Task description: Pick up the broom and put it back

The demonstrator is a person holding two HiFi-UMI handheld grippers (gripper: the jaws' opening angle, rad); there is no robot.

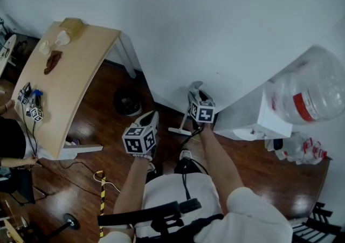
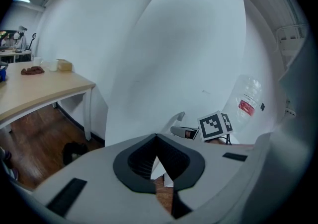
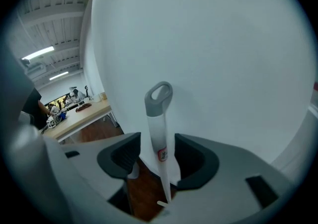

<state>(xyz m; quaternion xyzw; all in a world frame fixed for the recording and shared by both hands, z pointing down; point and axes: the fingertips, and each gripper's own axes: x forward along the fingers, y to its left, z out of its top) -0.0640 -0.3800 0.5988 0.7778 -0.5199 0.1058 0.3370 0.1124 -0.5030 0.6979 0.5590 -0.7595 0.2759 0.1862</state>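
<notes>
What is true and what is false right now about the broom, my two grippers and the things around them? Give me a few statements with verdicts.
1. The broom handle stands between the right gripper's fingers. True.
2. The right gripper is clamped tight on the handle. False: its fingers stand apart, with a gap on each side of the handle.
3. The left gripper holds the broom. False: its fingers are together on nothing.
4. The handle stands upright close by the white wall. True.
5. The water bottle sits on the wooden table. False: the bottle is at the far right, the table at the far left.
</notes>
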